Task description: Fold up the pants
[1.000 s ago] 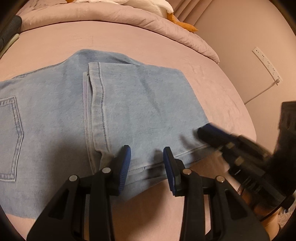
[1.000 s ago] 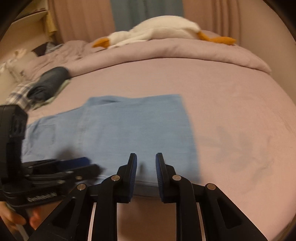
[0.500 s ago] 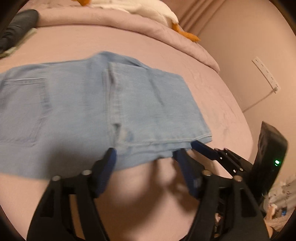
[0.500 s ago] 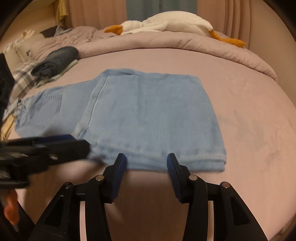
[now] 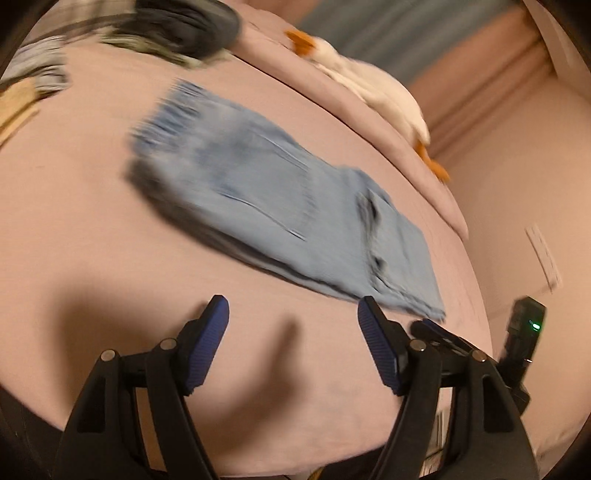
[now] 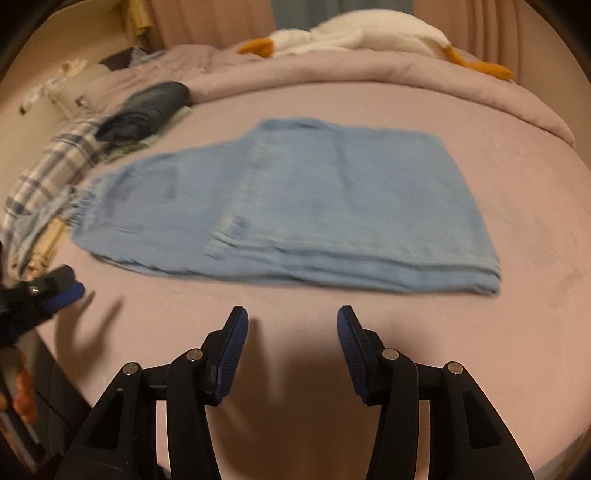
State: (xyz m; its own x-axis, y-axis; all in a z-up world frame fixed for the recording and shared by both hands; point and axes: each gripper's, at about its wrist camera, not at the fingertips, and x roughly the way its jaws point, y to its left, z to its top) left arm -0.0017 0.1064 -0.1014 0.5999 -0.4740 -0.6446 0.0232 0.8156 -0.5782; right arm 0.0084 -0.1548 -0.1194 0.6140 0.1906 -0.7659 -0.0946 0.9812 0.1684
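Observation:
Light blue jeans (image 6: 332, 206) lie folded on the pink bed (image 6: 517, 332), the legs doubled over the seat part and the waistband at the left. In the left wrist view the jeans (image 5: 288, 206) look blurred and run diagonally. My left gripper (image 5: 291, 314) is open over bare sheet, short of the jeans' near edge, with nothing between its fingers. My right gripper (image 6: 291, 317) is open too, just before the near folded edge, and holds nothing. The right gripper (image 5: 428, 326) also shows at the lower right of the left wrist view. The left gripper (image 6: 68, 288) shows at the far left of the right wrist view.
A white plush goose (image 6: 369, 33) lies on the bunched duvet (image 6: 406, 81) at the back. A dark rolled garment (image 6: 147, 107) and plaid cloth (image 6: 55, 158) sit at the back left. A power strip (image 5: 543, 254) hangs on the right wall. The bed's edge is just below the grippers.
Both grippers have opened wider and drawn back from the jeans' near edge. The left one has swung leftward and rolled, so the jeans now lie farther off and slanted in its view.

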